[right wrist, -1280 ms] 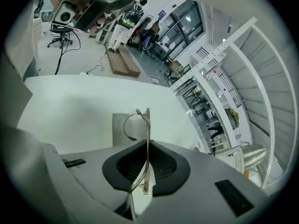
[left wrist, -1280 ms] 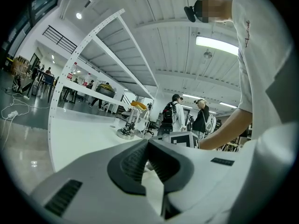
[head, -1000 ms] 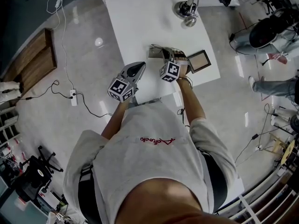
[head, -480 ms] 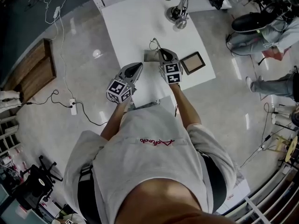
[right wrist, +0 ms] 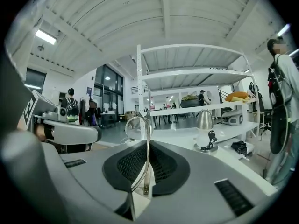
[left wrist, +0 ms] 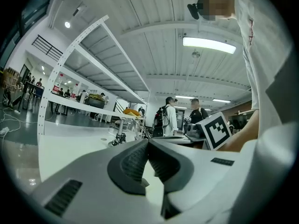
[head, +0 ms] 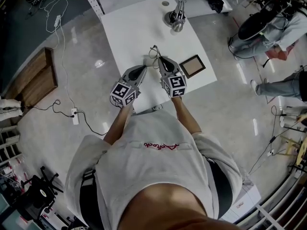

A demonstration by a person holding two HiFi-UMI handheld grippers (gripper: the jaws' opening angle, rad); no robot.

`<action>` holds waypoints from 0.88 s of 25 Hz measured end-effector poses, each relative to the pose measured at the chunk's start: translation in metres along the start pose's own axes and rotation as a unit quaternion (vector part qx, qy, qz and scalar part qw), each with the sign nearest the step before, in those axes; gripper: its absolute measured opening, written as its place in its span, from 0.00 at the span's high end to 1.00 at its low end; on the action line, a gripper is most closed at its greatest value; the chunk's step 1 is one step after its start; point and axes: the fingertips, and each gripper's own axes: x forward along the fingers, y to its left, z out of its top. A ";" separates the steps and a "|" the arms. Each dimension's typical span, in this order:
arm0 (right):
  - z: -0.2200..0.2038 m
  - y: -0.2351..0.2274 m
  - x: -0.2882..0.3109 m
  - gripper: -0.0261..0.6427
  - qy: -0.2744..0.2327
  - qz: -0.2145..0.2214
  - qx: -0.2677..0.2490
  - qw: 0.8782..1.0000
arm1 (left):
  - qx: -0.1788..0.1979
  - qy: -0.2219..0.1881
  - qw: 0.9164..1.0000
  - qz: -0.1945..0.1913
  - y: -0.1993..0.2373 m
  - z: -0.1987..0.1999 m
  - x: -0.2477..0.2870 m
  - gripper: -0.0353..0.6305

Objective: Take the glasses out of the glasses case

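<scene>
The right gripper (head: pixel 160 60) has its jaws squeezed tight on one thin arm of the glasses (right wrist: pixel 147 153). The glasses are out of the case, up above the white table (head: pixel 139 28). The brown glasses case (head: pixel 192 66) lies open on the table, just beside the right gripper. The left gripper (head: pixel 143 69) is close by, its jaws pressed together with nothing between them.

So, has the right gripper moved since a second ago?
Yes. The right gripper, shut on the glasses, has drawn away from the case, toward the person.
</scene>
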 end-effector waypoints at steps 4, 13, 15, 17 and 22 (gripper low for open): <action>0.001 0.002 -0.017 0.92 -0.005 0.012 -0.008 1.000 | 0.003 0.003 1.000 0.000 -0.013 -0.001 0.004 0.96; 0.002 -0.006 -0.052 0.92 -0.021 0.040 -0.009 0.999 | 0.006 0.001 1.000 0.024 -0.043 -0.007 0.012 0.96; 0.003 -0.004 -0.057 0.92 -0.024 0.042 -0.006 0.999 | 0.008 -0.001 1.000 0.028 -0.045 -0.005 0.008 0.96; 0.002 0.000 -0.060 0.92 -0.027 0.042 -0.003 0.999 | 0.011 -0.002 0.999 0.031 -0.045 -0.005 0.003 0.96; 0.001 0.014 -0.078 0.92 -0.032 0.034 -0.008 0.999 | 0.015 -0.009 0.999 0.027 -0.055 -0.006 -0.012 0.96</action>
